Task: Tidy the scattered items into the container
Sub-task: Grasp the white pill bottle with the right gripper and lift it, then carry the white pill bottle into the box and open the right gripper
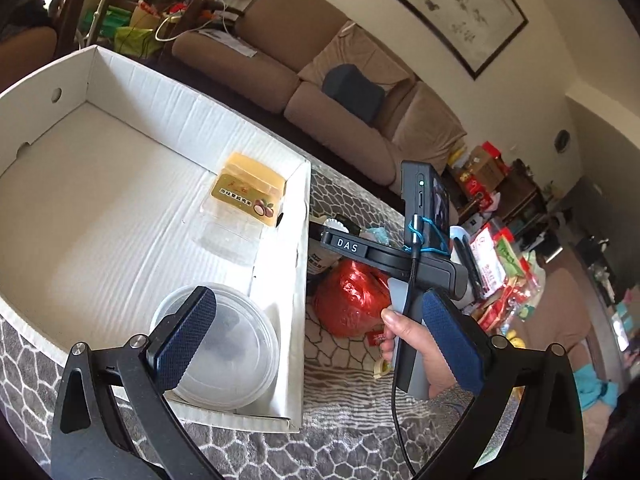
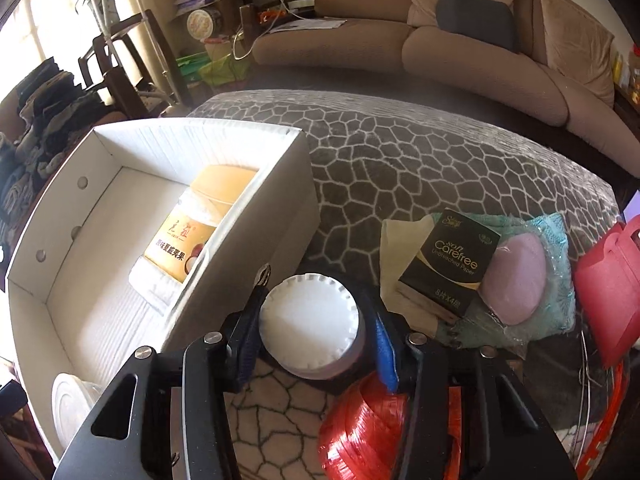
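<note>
A white cardboard box [image 1: 298,280] holds a golden nut packet [image 1: 248,190] and a clear round tub [image 1: 228,344]. My left gripper [image 1: 320,334] hangs open over the box's near corner, one pad above the tub, nothing between its fingers. Just right of the box [image 2: 248,208] stands a white-lidded jar [image 2: 312,320]. My right gripper [image 2: 316,344] straddles the lid from above, pads against both sides. A person's hand [image 1: 408,332] holds that gripper's handle. A black tissue pack [image 2: 448,264], a wrapped purple oval [image 2: 516,284] and a red string roll [image 2: 368,432] lie loose nearby.
A grey pebble-patterned cloth [image 2: 400,152] covers the table. A teal cloth [image 2: 560,280] and a red bag [image 2: 608,288] sit at the right edge. Snack packets [image 1: 496,276] are piled further right. A brown sofa [image 2: 440,52] runs behind the table.
</note>
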